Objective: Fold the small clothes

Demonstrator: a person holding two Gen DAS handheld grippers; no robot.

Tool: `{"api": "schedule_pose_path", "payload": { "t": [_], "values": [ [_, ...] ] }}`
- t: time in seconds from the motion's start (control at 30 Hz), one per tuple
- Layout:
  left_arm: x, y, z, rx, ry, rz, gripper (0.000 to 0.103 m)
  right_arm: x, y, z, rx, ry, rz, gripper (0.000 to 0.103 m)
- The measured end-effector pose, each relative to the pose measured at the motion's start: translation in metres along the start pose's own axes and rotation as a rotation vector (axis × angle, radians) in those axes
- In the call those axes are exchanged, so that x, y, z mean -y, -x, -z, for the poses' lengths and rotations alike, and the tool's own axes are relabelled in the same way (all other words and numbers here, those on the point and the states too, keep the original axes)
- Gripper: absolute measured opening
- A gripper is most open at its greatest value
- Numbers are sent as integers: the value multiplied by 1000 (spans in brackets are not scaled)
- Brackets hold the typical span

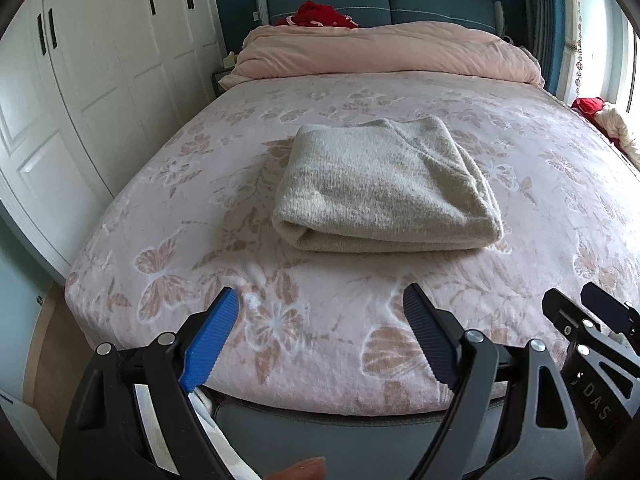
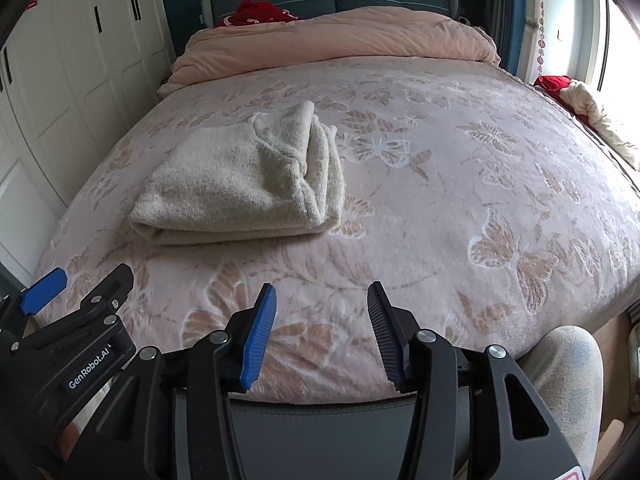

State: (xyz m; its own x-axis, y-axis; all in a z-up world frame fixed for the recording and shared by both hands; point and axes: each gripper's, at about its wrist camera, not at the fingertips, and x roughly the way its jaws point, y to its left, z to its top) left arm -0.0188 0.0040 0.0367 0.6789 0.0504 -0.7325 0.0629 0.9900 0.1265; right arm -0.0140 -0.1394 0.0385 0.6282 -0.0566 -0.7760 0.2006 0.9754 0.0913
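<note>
1. A cream knit sweater (image 1: 386, 188) lies folded into a thick, roughly rectangular bundle on the floral bedspread (image 1: 320, 340), toward the middle of the bed and nearer its foot than the pink duvet (image 1: 384, 52) heaped at the head.
2. The left hand-held gripper (image 1: 320, 312) hovers over the foot edge of the bed, its pads wide apart and holding nothing.
3. The right hand-held gripper (image 2: 322, 308) hangs beside it, also spread and empty, though with a narrower gap.
4. The sweater lies almost straight ahead of the left hand-held gripper, and ahead and to the left of the right one, so the left looks the nearer.
5. The bundle's rounded fold edge faces both grippers and runs crosswise; the looser layered ends show on its right side.
6. Judged from this, the folding looks largely done; any tidying would call for a forward reach, with the right reaching leftward.
</note>
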Motion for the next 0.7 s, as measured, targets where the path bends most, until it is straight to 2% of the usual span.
{"api": "schedule_pose_path", "payload": {
  "t": [0.7],
  "values": [
    [7, 1, 4, 0, -26, 8, 82, -10, 0, 2, 0, 18, -8, 49]
  ]
}}
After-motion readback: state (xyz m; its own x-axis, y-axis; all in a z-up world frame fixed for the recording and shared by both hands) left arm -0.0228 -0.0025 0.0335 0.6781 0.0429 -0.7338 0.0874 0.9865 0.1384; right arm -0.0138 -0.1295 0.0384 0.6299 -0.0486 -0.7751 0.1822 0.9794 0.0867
